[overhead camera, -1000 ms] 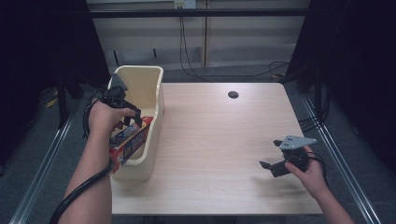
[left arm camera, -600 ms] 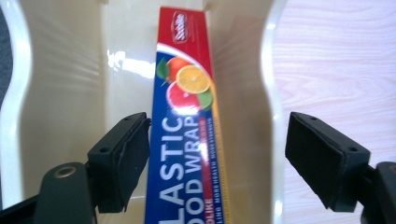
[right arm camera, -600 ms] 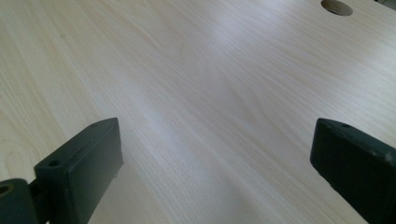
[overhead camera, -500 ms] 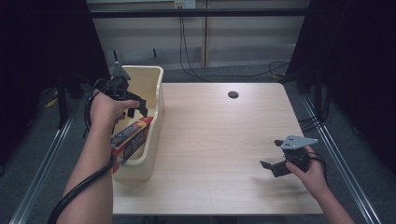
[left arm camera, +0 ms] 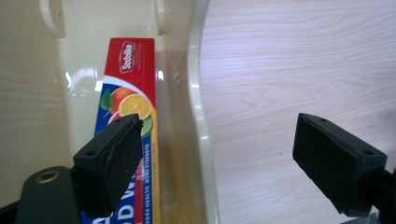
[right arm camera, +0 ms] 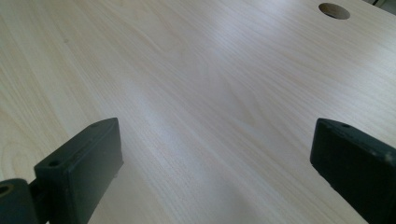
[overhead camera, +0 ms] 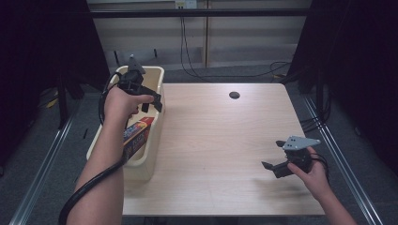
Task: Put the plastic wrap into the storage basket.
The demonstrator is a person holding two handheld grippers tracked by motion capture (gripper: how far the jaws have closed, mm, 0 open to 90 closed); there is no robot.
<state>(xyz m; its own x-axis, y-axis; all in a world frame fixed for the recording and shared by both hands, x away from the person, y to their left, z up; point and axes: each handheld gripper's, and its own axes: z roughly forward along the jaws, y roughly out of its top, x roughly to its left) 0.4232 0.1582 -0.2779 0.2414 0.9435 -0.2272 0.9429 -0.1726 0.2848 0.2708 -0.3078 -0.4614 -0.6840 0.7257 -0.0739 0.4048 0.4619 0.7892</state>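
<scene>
High view, left to right, all placed against the cream bin (overhead camera: pixel 157 77) at the table's left edge. Left gripper (overhead camera: pixel 151 101) sits raised over the bin's right rim, held in the left hand (overhead camera: pixel 119 103), jaws spread wide and gripping nothing. Left gripper view agrees: one jaw hangs over the bin's inside, the other over bare table (left arm camera: pixel 299 70), a clear gap between them.

Foil/wrap box (overhead camera: pixel 136 133) lies inside the bin, long and narrow, against the bin's right wall. Red end with a white logo and a fruit print on the blue part show in the left gripper view (left arm camera: pixel 133 84). Nothing touches the box.

Handling, my judgement: a cardboard carton, light, fairly stiff, but the thin walls may dent under a hard pinch. The printed finish looks glossy, so it may be a bit slippery. Best hold is probably across the narrow width near mid-length so it stays level; a grab at one end would likely let it tip. The bin wall right beside it leaves little room for the jaw on that side.

Well to the right of the bin, near the table's front right corner, the right gripper (overhead camera: pixel 274 168) rests low in the right hand (overhead camera: pixel 317 176). Jaws parted, empty; right gripper view shows plain wood and the cable hole (right arm camera: pixel 334 10) far off.
</scene>
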